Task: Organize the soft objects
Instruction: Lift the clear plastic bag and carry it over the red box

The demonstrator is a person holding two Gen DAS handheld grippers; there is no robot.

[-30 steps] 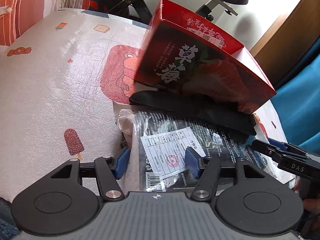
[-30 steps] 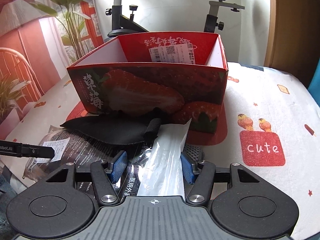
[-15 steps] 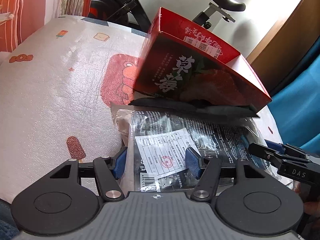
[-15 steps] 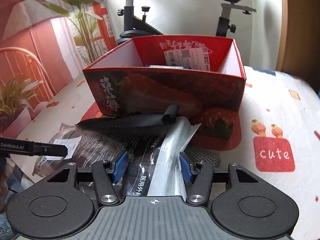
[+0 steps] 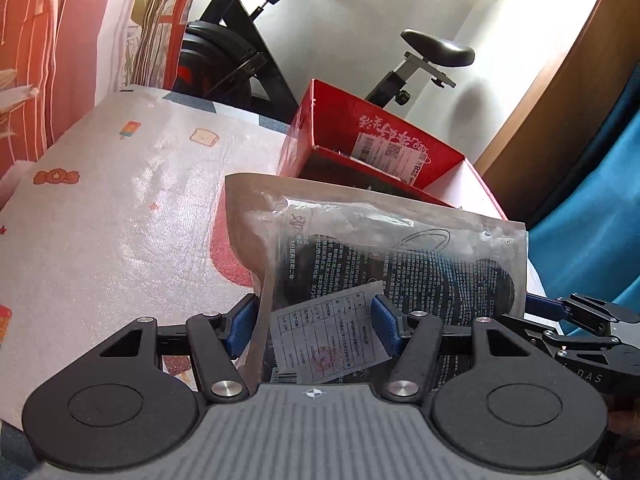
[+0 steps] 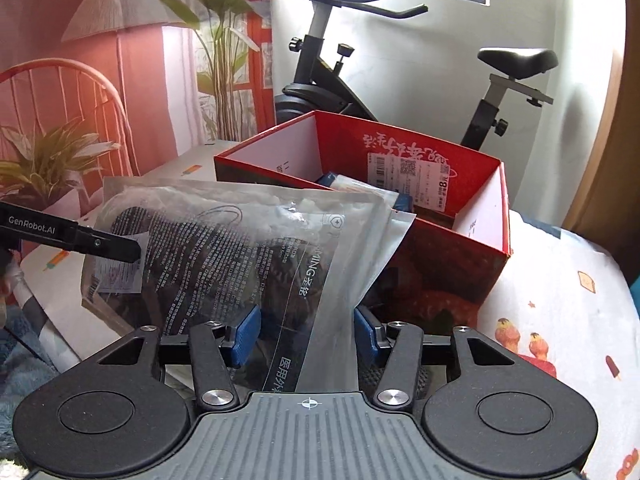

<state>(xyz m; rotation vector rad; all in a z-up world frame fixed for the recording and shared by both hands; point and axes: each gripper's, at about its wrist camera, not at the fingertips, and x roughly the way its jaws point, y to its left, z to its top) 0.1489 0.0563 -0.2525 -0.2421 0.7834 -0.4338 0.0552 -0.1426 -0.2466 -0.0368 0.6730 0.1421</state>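
the red strawberry box (image 6: 400, 216) stands open on the far side of the table (image 5: 120, 208), in front of an exercise bike (image 6: 360, 60). inside it, against the far wall with its white price label, lie a blue-edged packet and a pale flat one (image 6: 360, 188); what else is in the box cannot be made out.

the clear plastic pack of dark masks (image 5: 392, 256) is held up off the table, just near of the box, its upper edge covering part of the box's near wall. the left gripper (image 5: 312, 322) has the pack's left end with the white paper slip between its blue pads (image 5: 240, 324), set at a middling width and pressing the sides of the bag. the right gripper (image 6: 306, 330) has the other end, where the empty flap of the bag stands up; its jaws are closing on it, the pads already against the plastic. each gripper shows at the edge of the other's view.

a second ago the pack lay flat on the table under a black strip of cloth beside the box; now it is lifted and tilted up toward the box, the black cloth is no longer seen on it, and both views look higher, into the box's opening.
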